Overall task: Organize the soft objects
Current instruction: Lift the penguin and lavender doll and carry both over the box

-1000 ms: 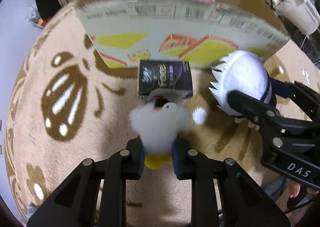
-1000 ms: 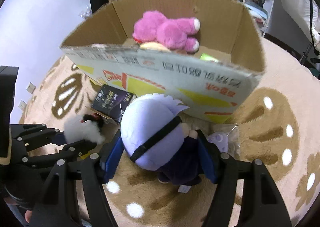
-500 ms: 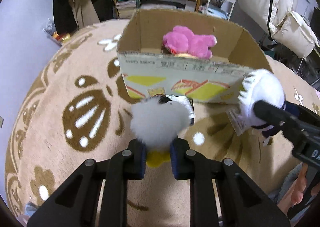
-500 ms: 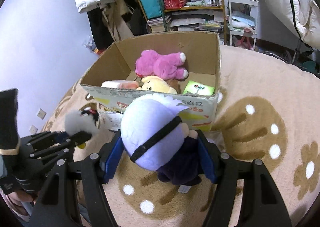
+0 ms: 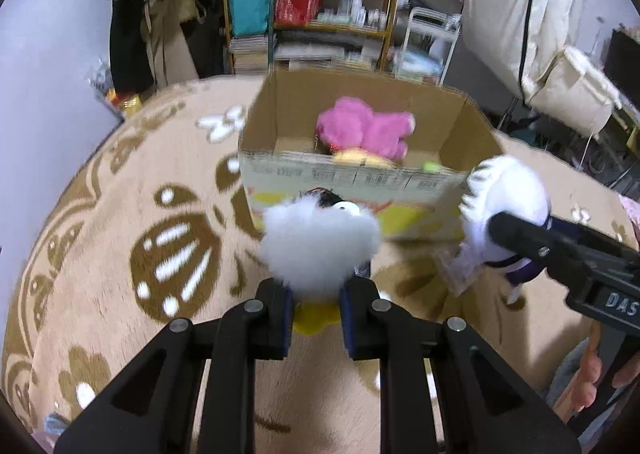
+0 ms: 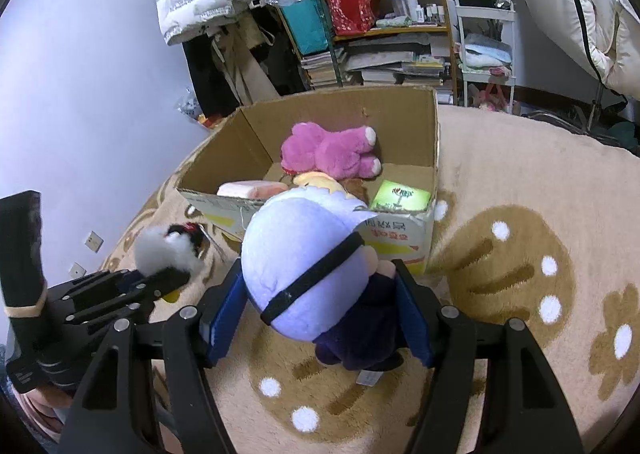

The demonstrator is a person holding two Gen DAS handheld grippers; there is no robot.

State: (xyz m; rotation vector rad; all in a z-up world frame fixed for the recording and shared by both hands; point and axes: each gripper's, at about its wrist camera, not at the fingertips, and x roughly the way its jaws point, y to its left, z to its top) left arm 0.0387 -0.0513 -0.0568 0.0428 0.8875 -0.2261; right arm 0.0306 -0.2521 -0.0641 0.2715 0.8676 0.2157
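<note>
Left gripper [image 5: 316, 312] pinching fluffy white toy [image 5: 318, 244], right gripper [image 6: 316, 318] — white-haired doll [image 6: 304, 270]

A fluffy white plush [image 5: 318, 244] with a yellow underside and a dark, red-marked head is hanging above the rug, pinched from both sides. A white-haired doll [image 6: 304, 270] with a black blindfold band and dark navy body is tilting head-forward, also clamped and off the floor. Inside the open cardboard box [image 6: 434, 142], a pink bear [image 6: 332, 152] is lying on its side beside a yellow plush [image 6: 320, 179].
</note>
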